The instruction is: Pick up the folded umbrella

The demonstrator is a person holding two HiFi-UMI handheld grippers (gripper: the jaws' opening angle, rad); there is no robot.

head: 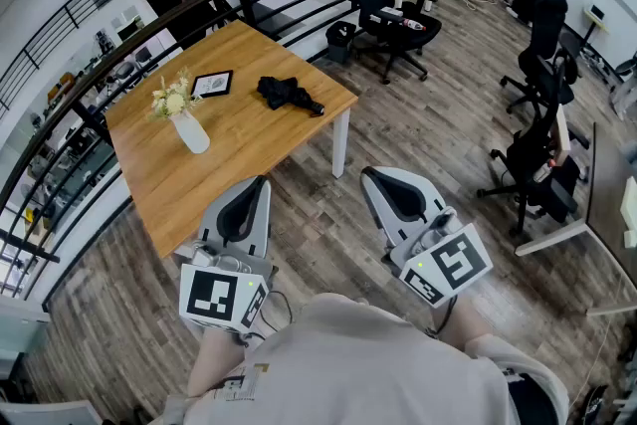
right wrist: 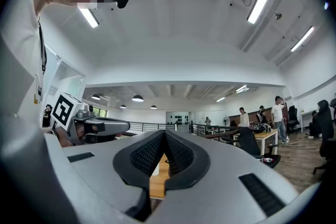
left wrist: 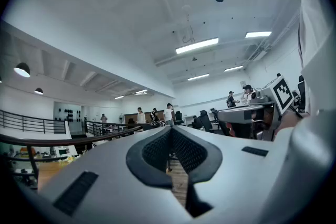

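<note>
The folded black umbrella lies on the far right part of the wooden table, near its right edge. Both grippers hang level over the floor, short of the table's near corner and well apart from the umbrella. My left gripper is shut with nothing between its jaws, its tip close to the table's front edge. My right gripper is also shut and empty, to the right of the table. In the left gripper view the left gripper has its dark pads meeting at the tip, as does the right gripper in its own view.
A white vase of flowers and a small framed picture stand on the table left of the umbrella. A dark railing runs behind the table. Black office chairs stand on the wooden floor beyond and to the right.
</note>
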